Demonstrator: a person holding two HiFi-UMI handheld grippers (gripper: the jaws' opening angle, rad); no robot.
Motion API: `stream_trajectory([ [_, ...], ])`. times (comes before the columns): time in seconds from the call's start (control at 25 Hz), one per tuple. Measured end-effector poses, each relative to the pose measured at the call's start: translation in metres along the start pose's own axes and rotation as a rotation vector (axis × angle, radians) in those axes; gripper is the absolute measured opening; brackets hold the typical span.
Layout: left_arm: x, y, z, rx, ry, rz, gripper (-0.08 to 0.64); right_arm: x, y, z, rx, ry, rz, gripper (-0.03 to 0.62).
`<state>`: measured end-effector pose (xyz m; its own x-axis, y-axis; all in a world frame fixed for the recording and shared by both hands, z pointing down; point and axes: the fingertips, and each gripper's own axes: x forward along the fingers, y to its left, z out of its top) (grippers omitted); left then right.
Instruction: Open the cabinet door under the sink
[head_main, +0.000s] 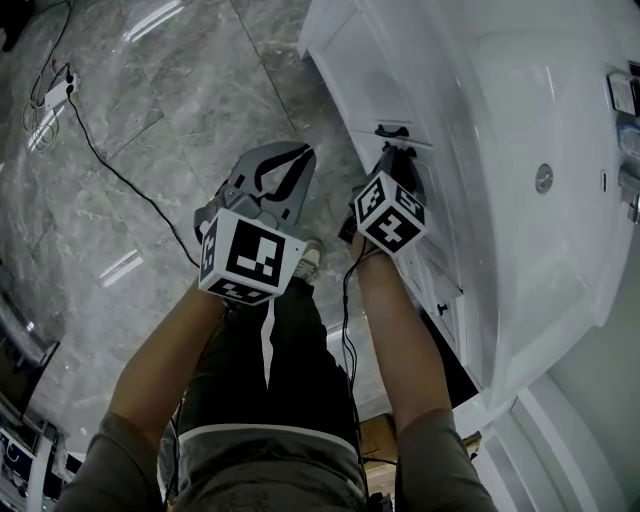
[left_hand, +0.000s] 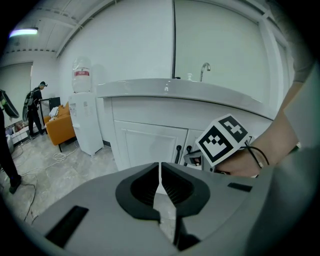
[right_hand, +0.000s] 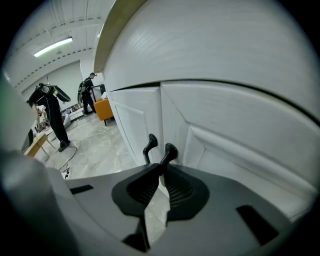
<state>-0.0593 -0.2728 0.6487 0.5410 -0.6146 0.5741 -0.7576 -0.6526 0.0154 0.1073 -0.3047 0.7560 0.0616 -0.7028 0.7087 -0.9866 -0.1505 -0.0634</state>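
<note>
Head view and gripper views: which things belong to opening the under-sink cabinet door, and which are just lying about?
Job in hand:
right gripper, shut on the door handle
cabinet door
sink above

Lying about:
left gripper, shut and empty
neighbouring door's handle
water dispenser
orange sofa
floor cable

The floor (head_main: 150, 120) is of large grey tiles with a marble pattern, and it shines. A white power strip (head_main: 55, 93) lies on it with a bundle of thin cable beside it. A black cable (head_main: 120, 178) runs from near the strip across the tiles. One shoe (head_main: 310, 258) of the person stands on the floor close to the white cabinet (left_hand: 150, 142). A water dispenser (left_hand: 85, 120) and an orange sofa (left_hand: 61, 122) also stand on the floor. The bench (left_hand: 150, 89) above the cabinet carries a tap (left_hand: 205, 69).
</note>
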Motion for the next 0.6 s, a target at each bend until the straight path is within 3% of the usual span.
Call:
stream_trajectory([
  [0.6,-0.023,-0.025,-0.012,0.002,0.0,-0.042,0.028,-0.037,0.037,-0.041,-0.133,0.043,0.131,0.049],
])
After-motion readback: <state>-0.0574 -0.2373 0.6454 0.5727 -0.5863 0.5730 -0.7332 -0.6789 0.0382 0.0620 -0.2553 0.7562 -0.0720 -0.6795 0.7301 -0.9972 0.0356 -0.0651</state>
